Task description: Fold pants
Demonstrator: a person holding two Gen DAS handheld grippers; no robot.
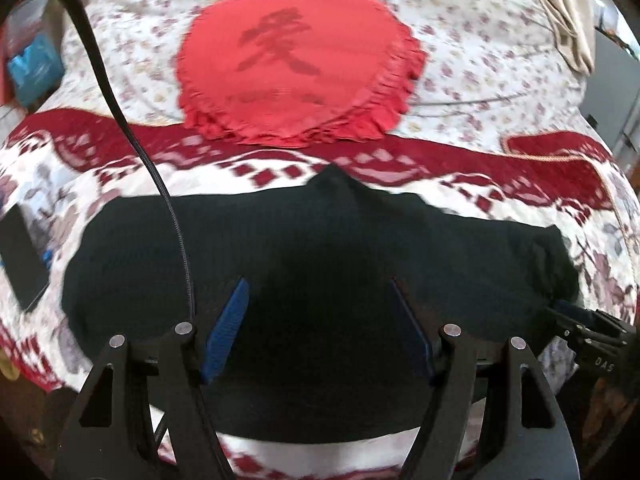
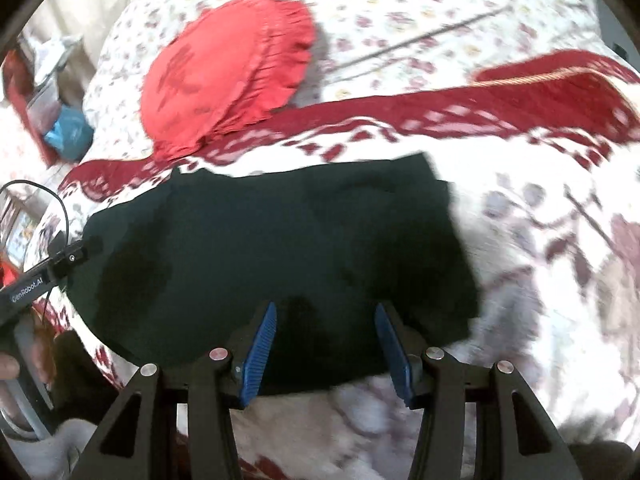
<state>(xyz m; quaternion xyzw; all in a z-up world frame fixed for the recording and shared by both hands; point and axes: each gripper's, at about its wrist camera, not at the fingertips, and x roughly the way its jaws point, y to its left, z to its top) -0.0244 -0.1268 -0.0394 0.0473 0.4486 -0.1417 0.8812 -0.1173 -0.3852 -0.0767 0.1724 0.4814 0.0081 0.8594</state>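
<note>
My left claw (image 1: 320,328) hangs released above the black pants (image 1: 304,264), blue pads wide, nothing between them. My right claw (image 2: 326,350) likewise stands released over the pants' near edge at 6 o'clock. The pants lie as a compact dark slab on the patterned bed (image 1: 520,92), presumably flattened for a further fold. A red frilled cushion (image 1: 296,64) sits beyond at 12 o'clock, clear of the working area.

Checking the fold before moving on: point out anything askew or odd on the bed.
The black pants are not squared: a pointed flap sticks out at the far edge toward the red cushion, and that edge runs crooked. Nothing looks spilled or damaged.
</note>
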